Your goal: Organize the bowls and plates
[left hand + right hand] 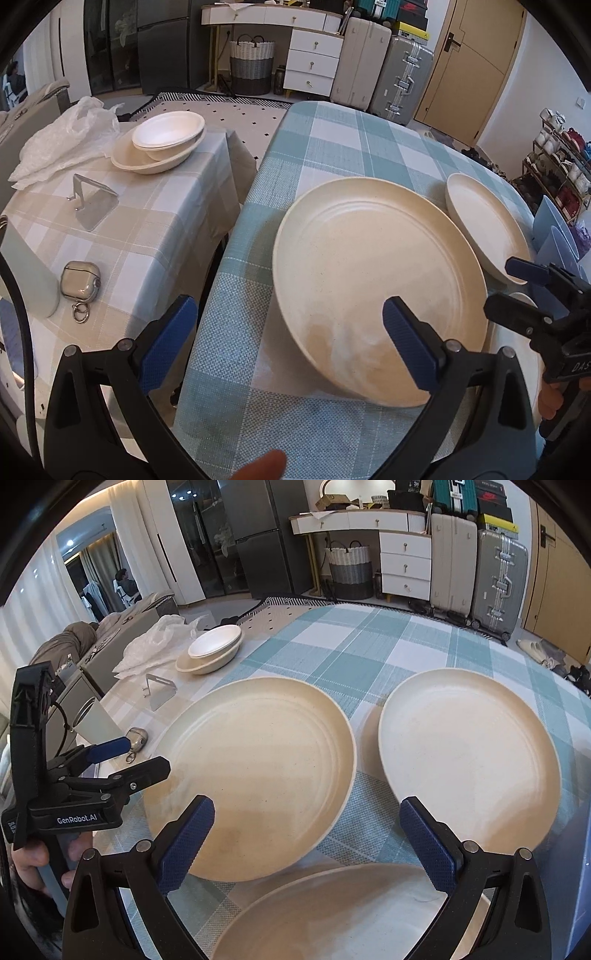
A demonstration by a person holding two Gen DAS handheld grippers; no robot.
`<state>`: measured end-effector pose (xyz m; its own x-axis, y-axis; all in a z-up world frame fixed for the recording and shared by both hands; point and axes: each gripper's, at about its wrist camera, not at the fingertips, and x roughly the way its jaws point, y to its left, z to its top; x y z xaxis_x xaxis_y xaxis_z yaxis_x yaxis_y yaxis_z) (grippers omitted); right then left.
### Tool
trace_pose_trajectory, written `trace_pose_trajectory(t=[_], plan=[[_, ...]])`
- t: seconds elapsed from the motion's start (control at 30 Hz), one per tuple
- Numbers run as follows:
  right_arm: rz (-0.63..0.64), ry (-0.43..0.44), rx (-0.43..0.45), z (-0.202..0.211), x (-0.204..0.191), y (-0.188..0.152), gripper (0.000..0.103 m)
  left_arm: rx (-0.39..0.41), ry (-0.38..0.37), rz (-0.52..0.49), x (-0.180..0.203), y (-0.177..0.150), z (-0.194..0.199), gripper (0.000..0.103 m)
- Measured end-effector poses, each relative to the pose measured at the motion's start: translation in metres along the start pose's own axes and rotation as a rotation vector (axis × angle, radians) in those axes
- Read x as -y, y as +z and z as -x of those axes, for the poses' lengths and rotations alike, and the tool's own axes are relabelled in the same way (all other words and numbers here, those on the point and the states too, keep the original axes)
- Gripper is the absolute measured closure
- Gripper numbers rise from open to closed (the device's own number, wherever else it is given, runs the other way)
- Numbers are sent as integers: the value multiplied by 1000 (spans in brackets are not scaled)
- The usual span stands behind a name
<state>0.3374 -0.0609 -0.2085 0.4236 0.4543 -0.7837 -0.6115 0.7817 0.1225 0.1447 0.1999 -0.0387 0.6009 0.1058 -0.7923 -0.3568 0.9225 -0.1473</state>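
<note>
My left gripper (291,339) hangs wide open, its right finger over the near rim of the big cream plate (373,280) and its left finger off the plate's left edge; my right gripper (306,834) gapes empty too — a third plate (332,915) sits nearest under it, and a paler round plate (465,760) lies just right of the big one. Farther left, on the beige checked cloth, sit an earbud case (80,280) and a bent metal stand (94,203), then the stacked bowls (162,144) beside a crumpled plastic bag (62,140).

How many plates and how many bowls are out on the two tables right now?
Plates: 3, namely the left plate, the right plate and the near plate.
Bowls: 2, a small bowl nested in a bigger bowl.
Total: 5
</note>
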Motion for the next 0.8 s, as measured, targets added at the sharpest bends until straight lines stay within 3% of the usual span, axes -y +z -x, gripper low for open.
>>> trace_pose_trajectory(t=[0.13, 0.33, 0.53, 0.8], plan=[[-18, 46, -38, -10, 0, 1, 18, -20, -18, -6, -1, -1, -6, 11], [-29, 41, -65, -22, 2, 2, 22, -37, -20, -10, -1, -2, -16, 19], [-39, 20, -85, -30, 6, 3, 46, -47, -1, -27, -1, -3, -21, 38], [-48, -18, -69, -26, 9, 4, 63, -51, 1, -43, 2, -6, -24, 71]])
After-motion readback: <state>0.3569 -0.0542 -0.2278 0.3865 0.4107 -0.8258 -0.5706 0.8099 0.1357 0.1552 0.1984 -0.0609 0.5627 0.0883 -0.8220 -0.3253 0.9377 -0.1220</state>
